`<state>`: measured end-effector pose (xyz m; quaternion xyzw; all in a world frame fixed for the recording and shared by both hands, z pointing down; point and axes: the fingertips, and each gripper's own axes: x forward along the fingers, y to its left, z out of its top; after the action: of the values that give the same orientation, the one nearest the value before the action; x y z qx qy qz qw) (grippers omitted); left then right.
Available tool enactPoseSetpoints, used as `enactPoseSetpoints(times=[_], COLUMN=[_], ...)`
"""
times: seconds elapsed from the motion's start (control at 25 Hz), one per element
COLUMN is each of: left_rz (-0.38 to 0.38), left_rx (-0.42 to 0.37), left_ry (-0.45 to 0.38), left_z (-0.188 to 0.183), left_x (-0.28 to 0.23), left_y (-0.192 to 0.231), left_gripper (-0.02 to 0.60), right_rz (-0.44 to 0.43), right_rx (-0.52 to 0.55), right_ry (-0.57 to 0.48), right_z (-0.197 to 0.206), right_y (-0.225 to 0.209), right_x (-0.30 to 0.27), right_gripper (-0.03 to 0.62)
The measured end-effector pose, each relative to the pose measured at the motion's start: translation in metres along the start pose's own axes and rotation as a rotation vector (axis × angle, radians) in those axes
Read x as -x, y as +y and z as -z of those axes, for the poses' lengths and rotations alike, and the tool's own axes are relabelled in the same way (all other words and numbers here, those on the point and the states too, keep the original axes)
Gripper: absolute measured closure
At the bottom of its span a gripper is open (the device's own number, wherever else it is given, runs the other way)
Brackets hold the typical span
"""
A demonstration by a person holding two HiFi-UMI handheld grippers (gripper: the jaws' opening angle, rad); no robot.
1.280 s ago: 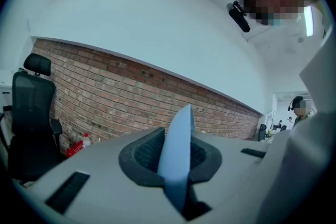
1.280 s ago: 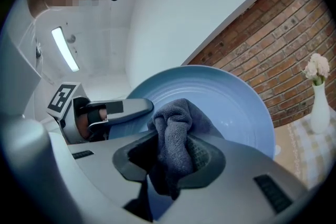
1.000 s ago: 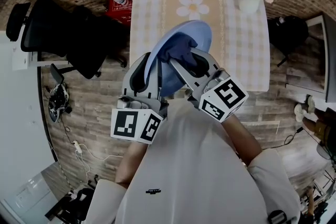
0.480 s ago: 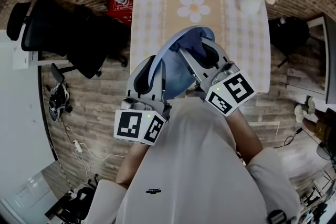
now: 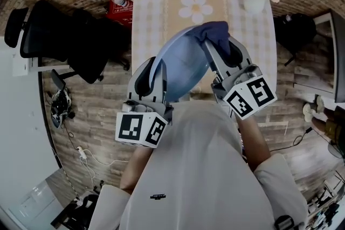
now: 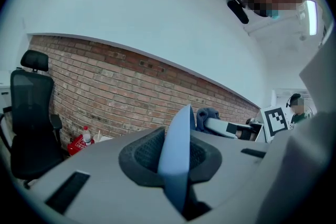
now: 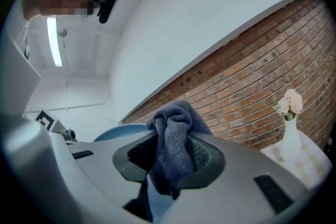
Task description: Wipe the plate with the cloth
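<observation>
A light blue plate (image 5: 183, 64) is held up on edge above the table, with my left gripper (image 5: 157, 75) shut on its near left rim. In the left gripper view the plate (image 6: 176, 152) stands edge-on between the jaws. My right gripper (image 5: 218, 43) is shut on a dark blue cloth (image 5: 213, 32), which lies against the plate's upper right rim. The right gripper view shows the cloth (image 7: 170, 147) bunched between the jaws, with the plate (image 7: 118, 131) just behind it at the left.
A table (image 5: 248, 40) with a checked cloth and a flower print lies below the plate. A white vase with flowers (image 5: 259, 0) stands at its far right corner. A black office chair (image 5: 59, 35) is at the left, a red package with a bottle (image 5: 118, 5) beside the brick wall.
My right gripper has carried the cloth from the plate's middle up and right to its far rim. The left gripper and plate have hardly moved.
</observation>
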<state>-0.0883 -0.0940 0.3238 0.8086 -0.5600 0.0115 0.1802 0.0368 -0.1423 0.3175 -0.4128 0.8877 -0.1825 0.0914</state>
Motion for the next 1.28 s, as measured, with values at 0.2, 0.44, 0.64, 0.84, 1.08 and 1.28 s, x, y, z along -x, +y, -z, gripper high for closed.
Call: enactPoseSetpoints(times=[0.2,0.44,0.64,0.84,1.08,1.28], left_rz=[0.036,0.053,0.056,0.052,0.046,0.045], left_rx=[-0.013,-0.007,-0.007,0.023,0.028,0.025], left_ry=[-0.023,-0.070,-0.081,-0.102,-0.132,-0.145], left_z=[-0.005,-0.017,-0.025,-0.032,-0.043,-0.049], left_x=[-0.001,-0.002,-0.002,-0.003,-0.006,-0.010], left_y=[-0.004,-0.002,0.002,0.006,0.009,0.009], left_gripper=[0.534,0.534,0.534,0.534,0.534,0.534], right_rz=[0.075,0.164,0.182,0.200,0.198,0.181], right_rx=[0.000,-0.025,-0.051,-0.074,-0.158,-0.194], right_ry=[-0.034,0.031,0.071,0.114,0.148,0.192], right_z=[-0.012,0.002,0.015,0.036,0.070,0.093], right_y=[-0.021,-0.052,-0.064,-0.075,-0.078,-0.069], right_x=[-0.001,-0.004,-0.002,0.002,0.006,0.010], right_gripper=[0.468,0.468,0.468,0.468,0.468,0.468])
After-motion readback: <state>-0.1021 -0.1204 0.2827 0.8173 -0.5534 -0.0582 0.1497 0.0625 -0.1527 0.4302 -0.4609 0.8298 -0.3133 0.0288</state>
